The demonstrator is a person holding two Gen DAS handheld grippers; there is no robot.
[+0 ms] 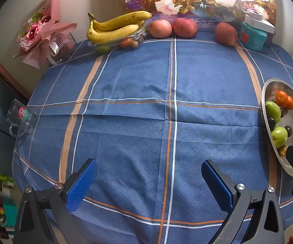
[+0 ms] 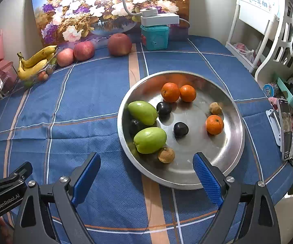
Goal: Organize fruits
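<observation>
A steel bowl on the blue checked tablecloth holds two green fruits, three oranges, dark plums and small brown fruits. The bowl also shows at the right edge of the left wrist view. Bananas lie on a clear tray with small fruits at the far left. Three red apples stand along the back. My left gripper is open and empty above bare cloth. My right gripper is open and empty at the bowl's near rim.
A glass mug lies at the table's left edge. A pink bouquet stands at the back left. A teal box with a white lamp base sits at the back. A white shelf and a phone holder are right.
</observation>
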